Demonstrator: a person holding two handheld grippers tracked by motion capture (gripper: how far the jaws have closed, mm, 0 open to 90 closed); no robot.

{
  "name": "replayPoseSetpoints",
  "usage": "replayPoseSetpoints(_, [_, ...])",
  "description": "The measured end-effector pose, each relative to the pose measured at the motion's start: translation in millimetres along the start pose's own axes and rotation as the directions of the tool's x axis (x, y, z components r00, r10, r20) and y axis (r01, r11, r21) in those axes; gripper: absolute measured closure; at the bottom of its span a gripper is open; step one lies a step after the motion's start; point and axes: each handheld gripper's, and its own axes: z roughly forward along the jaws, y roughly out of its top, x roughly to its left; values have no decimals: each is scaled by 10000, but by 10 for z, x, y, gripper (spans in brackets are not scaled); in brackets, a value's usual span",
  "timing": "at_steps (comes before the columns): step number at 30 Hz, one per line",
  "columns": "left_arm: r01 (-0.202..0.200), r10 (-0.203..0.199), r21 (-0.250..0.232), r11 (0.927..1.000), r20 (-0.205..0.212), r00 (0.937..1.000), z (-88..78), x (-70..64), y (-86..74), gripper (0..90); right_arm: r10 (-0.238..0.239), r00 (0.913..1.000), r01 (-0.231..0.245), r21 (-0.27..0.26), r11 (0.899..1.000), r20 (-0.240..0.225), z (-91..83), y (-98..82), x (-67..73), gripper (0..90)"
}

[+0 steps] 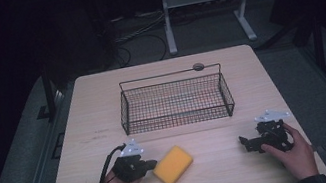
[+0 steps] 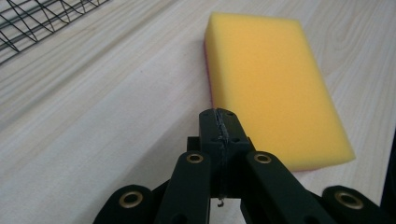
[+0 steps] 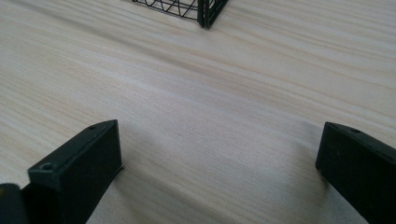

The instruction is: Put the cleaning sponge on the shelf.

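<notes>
A yellow sponge lies flat on the wooden table near its front edge, between my two grippers. My left gripper sits just left of it, jaws shut with nothing between them; in the left gripper view its tip almost meets the near long edge of the sponge, and I cannot tell whether it touches. My right gripper rests at the front right, pointing left. In the right gripper view its two fingers stand wide open over bare wood.
A black wire basket stands in the middle of the table behind the sponge; its corner shows at the top of the right gripper view. A small round disc lies behind the basket. A white table frame stands on the floor beyond.
</notes>
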Motion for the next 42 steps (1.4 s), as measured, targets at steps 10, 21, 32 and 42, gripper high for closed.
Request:
replayPoseSetpoints(10, [-15, 14, 85, 10000, 142, 9999, 1, -108, -41, 897, 18, 10000, -18, 8, 10000, -1, -1, 1, 2, 0])
replayPoseSetpoints(21, [-110, 106, -370, 9993, -90, 9999, -98, -107, 129, 894, 17, 10000, -17, 5, 10000, -2, -1, 1, 1, 0])
replayPoseSetpoints(32, [19, -23, -97, 10000, -427, 9991, -42, -230, 337, 328, 13, 10000, -13, 3, 10000, -1, 0, 0, 1, 0])
replayPoseSetpoints(42, [-52, 80, 373, 9993, -745, 9972, 78, -343, 453, 124, -2, 10000, 2, 1, 10000, 0, 0, 0, 0, 0])
